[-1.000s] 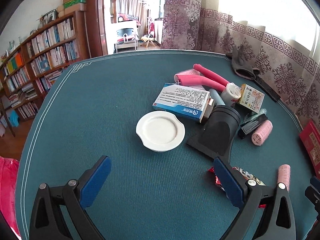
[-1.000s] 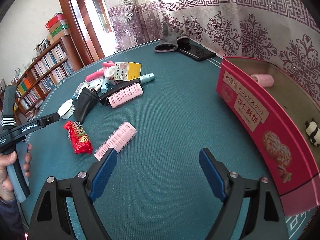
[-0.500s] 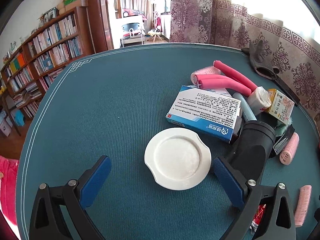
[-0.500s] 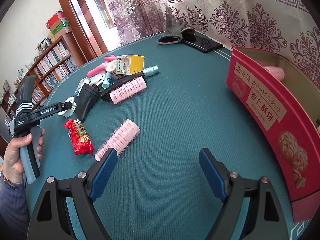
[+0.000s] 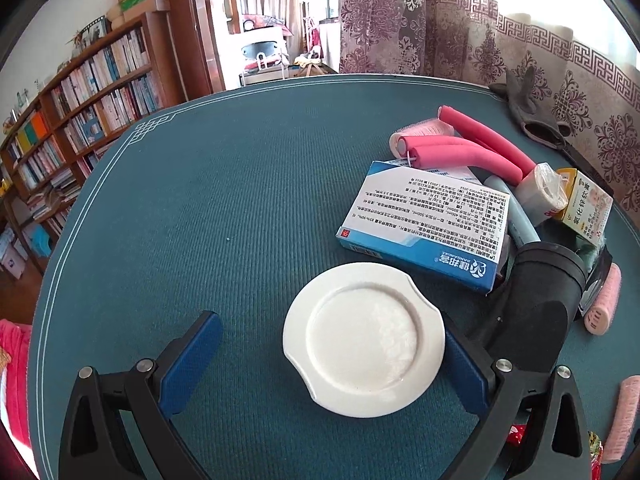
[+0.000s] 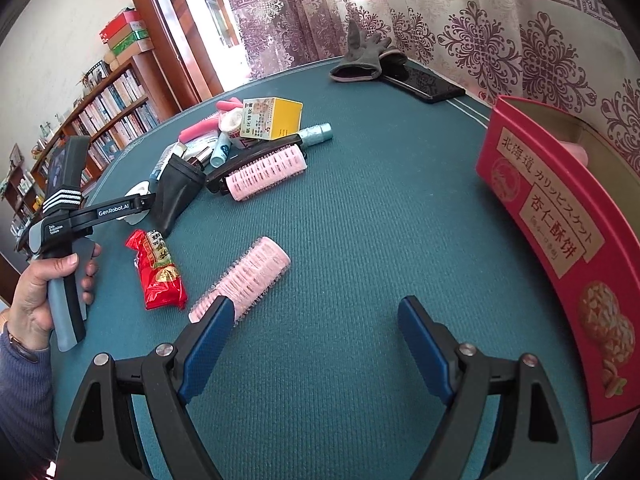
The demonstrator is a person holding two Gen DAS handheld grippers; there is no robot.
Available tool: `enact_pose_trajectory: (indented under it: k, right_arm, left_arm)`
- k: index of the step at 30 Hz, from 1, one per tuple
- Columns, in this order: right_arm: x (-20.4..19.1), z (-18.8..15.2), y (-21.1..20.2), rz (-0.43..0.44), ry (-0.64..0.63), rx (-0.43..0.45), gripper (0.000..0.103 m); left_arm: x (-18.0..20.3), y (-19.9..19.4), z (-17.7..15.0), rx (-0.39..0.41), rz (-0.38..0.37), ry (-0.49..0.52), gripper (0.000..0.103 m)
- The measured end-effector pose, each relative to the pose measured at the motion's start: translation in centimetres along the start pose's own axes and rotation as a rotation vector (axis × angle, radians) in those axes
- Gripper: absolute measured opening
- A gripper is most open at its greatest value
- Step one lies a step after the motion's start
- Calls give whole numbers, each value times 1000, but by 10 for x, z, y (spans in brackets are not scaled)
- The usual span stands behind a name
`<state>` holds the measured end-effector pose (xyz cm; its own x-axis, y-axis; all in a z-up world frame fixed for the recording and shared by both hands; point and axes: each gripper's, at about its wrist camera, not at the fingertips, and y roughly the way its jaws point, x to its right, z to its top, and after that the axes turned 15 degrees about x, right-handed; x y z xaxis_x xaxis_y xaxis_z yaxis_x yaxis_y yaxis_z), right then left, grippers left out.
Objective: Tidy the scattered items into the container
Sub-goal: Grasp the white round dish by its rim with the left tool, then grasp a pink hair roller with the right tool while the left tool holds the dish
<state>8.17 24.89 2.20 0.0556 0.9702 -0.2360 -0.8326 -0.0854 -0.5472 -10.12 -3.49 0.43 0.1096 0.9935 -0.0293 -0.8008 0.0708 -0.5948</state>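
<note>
White lid point(image 5: 363, 347) between the wide open left gripper point(image 5: 334, 354) looks stiff, light and smooth; grip its rim. Right gripper point(image 6: 314, 332) is wide open, empty.

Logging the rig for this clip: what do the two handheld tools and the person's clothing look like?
Both tools have black triangular-framed fingers with blue pads and silver bolts: left tool, right tool. In the right wrist view, the left one shows a grey-and-black handle, white "GenRobot.AI" lettering and white stripes. The sleeve is blue-grey ribbed knit.
</note>
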Motion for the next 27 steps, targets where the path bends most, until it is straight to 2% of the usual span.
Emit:
enact_pose_trajectory:
  k: [5, 7, 9, 11, 27]
  right_arm:
    - [-3, 0, 1, 2, -9, -2, 87]
    - [-4, 0, 0, 2, -14, 0, 87]
    - [-6, 0, 0, 4, -20, 0, 87]
    - [-8, 1, -1, 6, -25, 2, 87]
    - [-27, 9, 13, 50, -67, -9, 87]
  left_arm:
    - [-4, 0, 0, 1, -26, -30, 102]
    - [-6, -3, 0, 13, -28, -39, 93]
    - [-6, -6, 0, 21, -24, -38, 79]
    - [-7, -10, -1, 26, -30, -42, 71]
    - [-4, -39, -15, 34, -89, -63, 69]
